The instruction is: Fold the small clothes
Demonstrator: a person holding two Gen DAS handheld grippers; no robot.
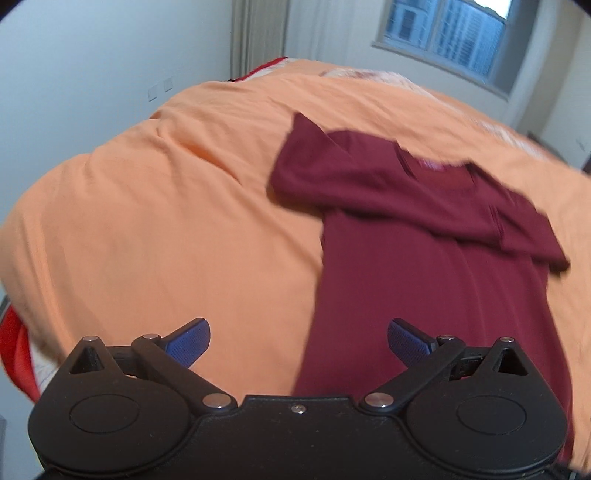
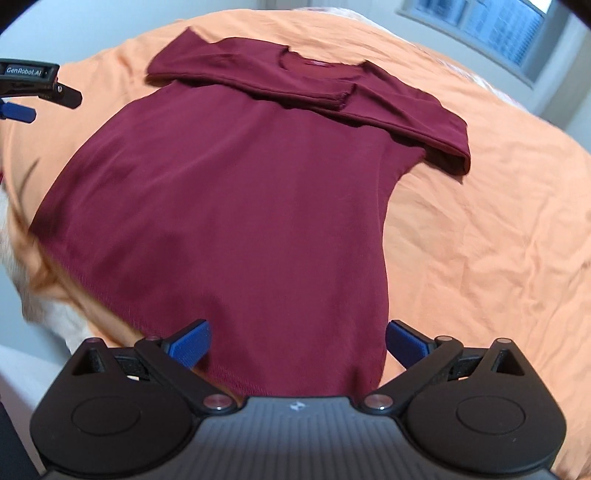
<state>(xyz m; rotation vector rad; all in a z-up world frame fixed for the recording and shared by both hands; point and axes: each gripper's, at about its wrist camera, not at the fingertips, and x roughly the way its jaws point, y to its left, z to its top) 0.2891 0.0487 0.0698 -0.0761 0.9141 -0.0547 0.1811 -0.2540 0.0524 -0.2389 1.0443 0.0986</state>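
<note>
both sleeves of the dark red shirt (image 2: 236, 192) are folded in, and it lies long-ways on the orange bed cover (image 2: 480, 240). the right gripper (image 2: 297, 345) is nearest, fingers wide apart over the bottom hem. the left gripper (image 1: 298, 345) is open too, beside the shirt's left edge

Bed (image 1: 155, 206) left half: bare orange sheet, wide free room from shirt's left edge to bed's left edge
Maroon shirt (image 2: 236, 192) lies flat toward bed's right side; both sleeves folded across chest, low raised ridge near far edge
Bare sheet right of shirt to bed's right edge, free
Left gripper (image 1: 298, 345) jaws wide apart, nothing between; hovers over near edge, straddling shirt's left side
Right gripper (image 2: 297, 345) jaws wide apart over shirt hem at near edge, no obstacle ahead
Walls and window (image 1: 454, 33) beyond far edge
</note>
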